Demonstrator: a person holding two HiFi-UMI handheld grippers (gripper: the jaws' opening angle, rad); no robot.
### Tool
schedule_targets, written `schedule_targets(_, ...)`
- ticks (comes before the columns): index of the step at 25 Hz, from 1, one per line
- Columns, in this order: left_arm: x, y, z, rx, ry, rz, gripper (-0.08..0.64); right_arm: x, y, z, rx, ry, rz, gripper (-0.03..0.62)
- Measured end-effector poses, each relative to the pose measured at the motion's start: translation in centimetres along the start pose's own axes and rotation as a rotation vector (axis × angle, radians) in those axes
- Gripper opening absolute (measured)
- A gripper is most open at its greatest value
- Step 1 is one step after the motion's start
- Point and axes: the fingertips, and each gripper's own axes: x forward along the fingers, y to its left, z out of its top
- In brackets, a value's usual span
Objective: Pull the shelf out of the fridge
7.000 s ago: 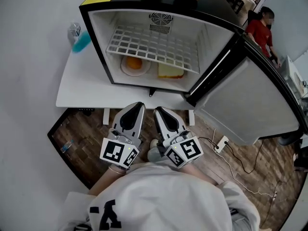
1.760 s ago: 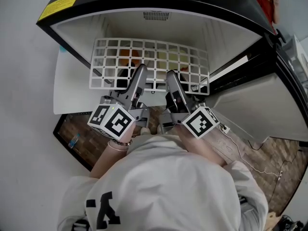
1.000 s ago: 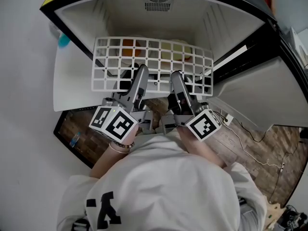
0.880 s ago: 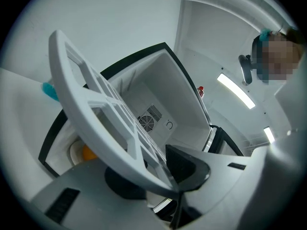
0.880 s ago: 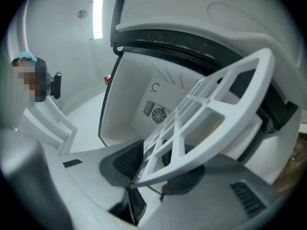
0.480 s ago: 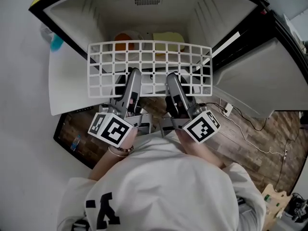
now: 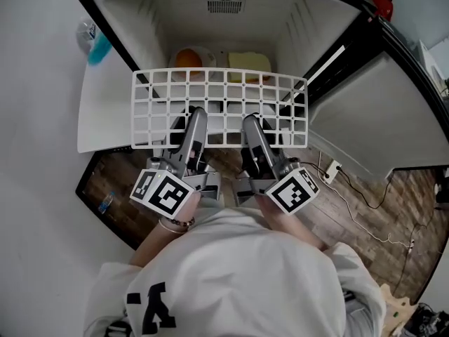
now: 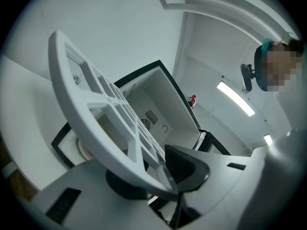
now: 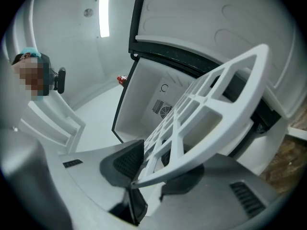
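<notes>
At the fridge (image 7: 175, 12) mouth, the white plastic shelf (image 7: 219, 107) is a flat, square-holed grid. My left gripper (image 7: 197, 113), jaws just squeezed narrower, and right gripper (image 7: 250, 120) both clamp its front rim.

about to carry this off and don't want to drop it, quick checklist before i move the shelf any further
1. Grip of left gripper: ok, its fingers have just been closing and pinch the near rim of the shelf.
2. Grip of right gripper: ok, shut on the same rim.
3. shelf clear of the fridge: ok, it seems fully outside the opening.
4. shelf level: cannot tell, though the head view shows no obvious sag.
5. door out of the way: ok, swung wide to the right.
6. Food inside: ok, the orange and yellow block sit on the fridge floor.
</notes>
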Motion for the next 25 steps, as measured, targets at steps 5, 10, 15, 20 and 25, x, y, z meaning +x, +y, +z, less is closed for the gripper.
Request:
schedule_targets(5, -2.3, -2.0, -0.9, 0.015, -0.021, 0.008, 0.112, -2.7, 0.9, 0.0, 0.006, 0.004, 0.029, 0.132)
schedule_targets(10, -5.2, -4.2, -2.2, 0.021, -0.038, 0.028, 0.112, -6.0, 2.0, -0.1, 0.008, 0.029, 0.049, 0.132)
schedule_targets(15, -8.2, -7.0, -3.8, 0.045, -0.065, 0.011, 0.112, -9.9, 3.0, 0.2, 0.003, 0.036, 0.089, 0.133)
schedule_targets(20, -12.2, -8.4, -5.9, 0.031, -0.095, 0.042, 0.112, -13.8, 3.8, -1.0, -0.001, 0.075, 0.099, 0.132)
schedule_targets(25, -15.1, -9.4, -7.0, 0.029, -0.109, 0.076, 0.112, -16.4, 4.6, -2.1, 0.014, 0.113, 0.102, 0.132)
